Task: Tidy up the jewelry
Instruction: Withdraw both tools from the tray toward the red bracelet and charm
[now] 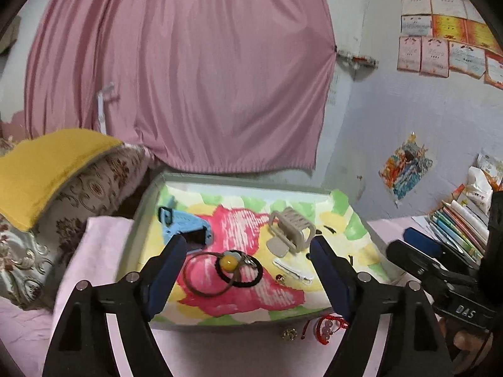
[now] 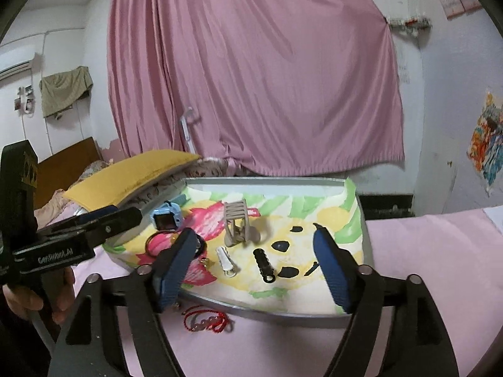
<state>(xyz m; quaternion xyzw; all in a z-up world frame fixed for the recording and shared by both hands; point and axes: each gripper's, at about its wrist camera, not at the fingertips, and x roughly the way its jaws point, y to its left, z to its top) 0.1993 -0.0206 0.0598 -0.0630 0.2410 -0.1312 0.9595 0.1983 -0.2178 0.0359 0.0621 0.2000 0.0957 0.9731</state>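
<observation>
Jewelry nearest us is the red string bracelet [image 2: 206, 318], lying on the pink tabletop [image 2: 424, 251] just outside the tray's [image 2: 283, 314] near rim, beside a small metal charm [image 1: 289, 334]. We judge it the next piece to gather into the tray. Both the left gripper [image 1: 248, 278] and the right gripper [image 2: 256, 270] hover above with jaws wide and empty; the bracelet sits below and nearer than either gap, so the next move calls for dropping low and pulling back. Farther in lie hair ties [image 1: 223, 270], a white clip [image 2: 227, 261], a beige claw clip [image 2: 240, 227] and a blue watch [image 2: 166, 218].
</observation>
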